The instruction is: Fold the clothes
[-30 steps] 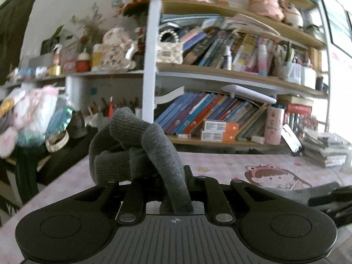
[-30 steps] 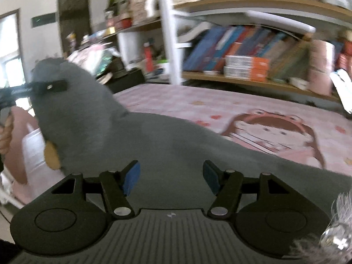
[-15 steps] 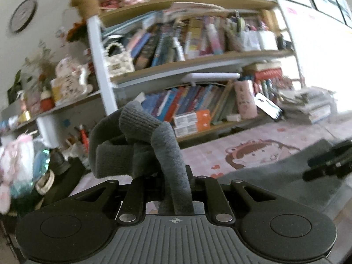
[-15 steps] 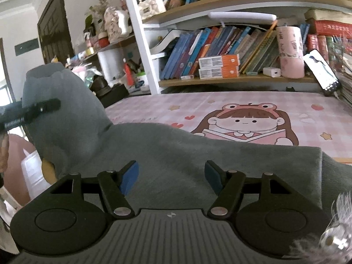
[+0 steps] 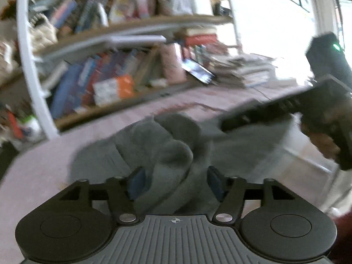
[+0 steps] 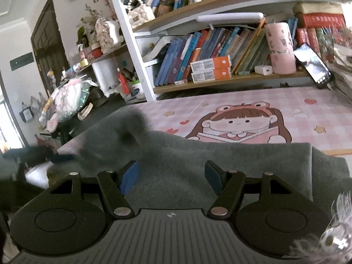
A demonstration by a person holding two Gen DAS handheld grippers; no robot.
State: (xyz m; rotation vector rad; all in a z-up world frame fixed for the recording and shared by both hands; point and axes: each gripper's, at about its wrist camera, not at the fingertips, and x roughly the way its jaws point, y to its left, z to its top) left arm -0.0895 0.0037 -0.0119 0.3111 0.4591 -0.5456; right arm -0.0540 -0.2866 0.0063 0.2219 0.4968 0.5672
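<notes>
Behind, a bookshelf (image 6: 220, 50) crammed with books rises along the bench's far edge. Below it the bench (image 6: 308, 114), under a pink checked cover with a cartoon girl, carries the grey sweater (image 6: 198, 151) across its near edge, a bunched sleeve lying at the left end. Both tongs gape over the knit with nothing gripped: the left tongs (image 5: 175, 181) over the bunched sleeve, the right tongs (image 6: 170, 176) over the flat body.

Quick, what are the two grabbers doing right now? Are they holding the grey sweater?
Left gripper: open, fingers apart over the grey sweater, not holding it.
Right gripper: open, fingers apart over the sweater, holding nothing.
</notes>
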